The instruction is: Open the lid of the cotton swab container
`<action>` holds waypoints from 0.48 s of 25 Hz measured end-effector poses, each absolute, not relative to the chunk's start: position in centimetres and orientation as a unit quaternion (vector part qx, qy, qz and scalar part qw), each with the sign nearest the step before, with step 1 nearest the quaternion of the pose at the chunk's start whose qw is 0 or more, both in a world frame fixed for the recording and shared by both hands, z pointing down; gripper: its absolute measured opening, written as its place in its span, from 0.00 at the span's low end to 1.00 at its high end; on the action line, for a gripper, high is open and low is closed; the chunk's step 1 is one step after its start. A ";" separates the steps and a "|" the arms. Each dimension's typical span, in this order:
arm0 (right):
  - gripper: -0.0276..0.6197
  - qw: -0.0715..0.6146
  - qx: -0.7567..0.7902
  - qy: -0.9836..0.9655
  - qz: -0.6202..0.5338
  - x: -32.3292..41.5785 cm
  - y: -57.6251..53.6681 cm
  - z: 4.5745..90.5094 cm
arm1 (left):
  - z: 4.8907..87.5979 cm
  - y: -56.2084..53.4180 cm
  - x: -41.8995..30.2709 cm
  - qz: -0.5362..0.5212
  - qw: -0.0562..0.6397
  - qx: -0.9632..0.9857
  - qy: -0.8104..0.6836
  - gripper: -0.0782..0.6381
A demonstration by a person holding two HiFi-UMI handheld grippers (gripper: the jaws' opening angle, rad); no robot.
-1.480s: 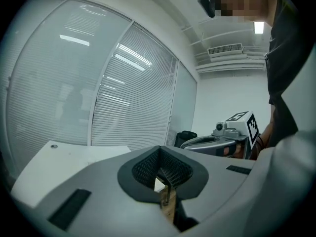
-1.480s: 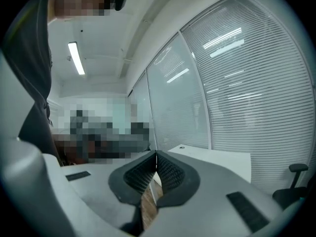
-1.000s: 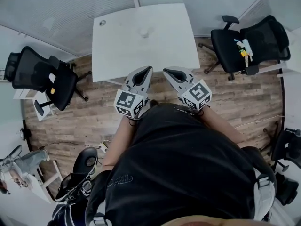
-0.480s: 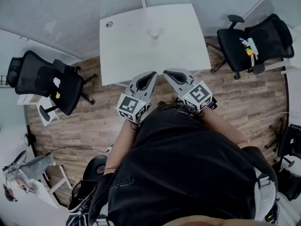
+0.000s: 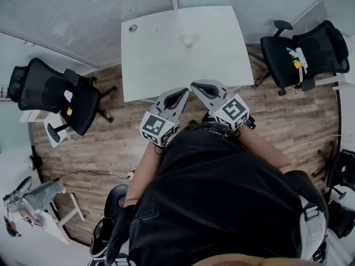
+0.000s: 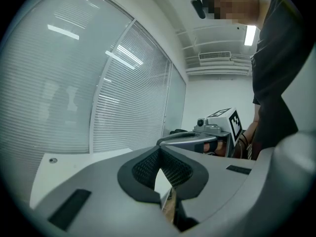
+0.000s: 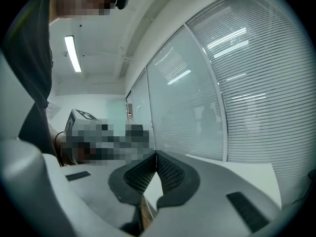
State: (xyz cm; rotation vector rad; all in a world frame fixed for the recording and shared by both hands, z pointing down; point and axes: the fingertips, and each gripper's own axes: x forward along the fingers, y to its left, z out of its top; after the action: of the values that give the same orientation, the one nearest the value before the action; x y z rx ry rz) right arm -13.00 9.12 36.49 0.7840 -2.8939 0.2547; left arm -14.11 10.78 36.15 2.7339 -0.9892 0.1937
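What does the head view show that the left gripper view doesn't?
Only the head view shows the small container on the white table, the black chairs and the wood floor. Only the left gripper view shows a ceiling light and an air vent. Both show the table, the blinds, and the left gripper and right gripper, shut.

White table point(image 5: 166, 60) – wood floor point(image 5: 100, 143) – black chairs point(image 5: 50, 96).

No legible text or numbers.
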 end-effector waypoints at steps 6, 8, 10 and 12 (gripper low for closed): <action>0.08 0.068 0.258 -0.960 0.091 -13.0 7.7 36.9 | 36.5 9.2 -14.6 0.068 0.119 0.928 -0.347 0.13; 0.08 0.065 0.259 -0.958 0.100 -12.8 6.8 37.0 | 36.7 8.7 -14.6 0.069 0.122 0.927 -0.348 0.13; 0.08 0.064 0.260 -0.958 0.102 -12.6 6.0 37.0 | 36.9 8.0 -14.6 0.070 0.125 0.926 -0.351 0.13; 0.08 0.064 0.259 -0.958 0.103 -12.4 5.2 37.0 | 37.0 7.2 -14.5 0.069 0.127 0.924 -0.354 0.13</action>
State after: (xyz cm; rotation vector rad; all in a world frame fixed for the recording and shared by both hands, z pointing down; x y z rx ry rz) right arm -12.36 5.17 36.96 0.7814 -2.8947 0.3096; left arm -14.46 7.22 36.95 2.6899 -1.0315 0.2011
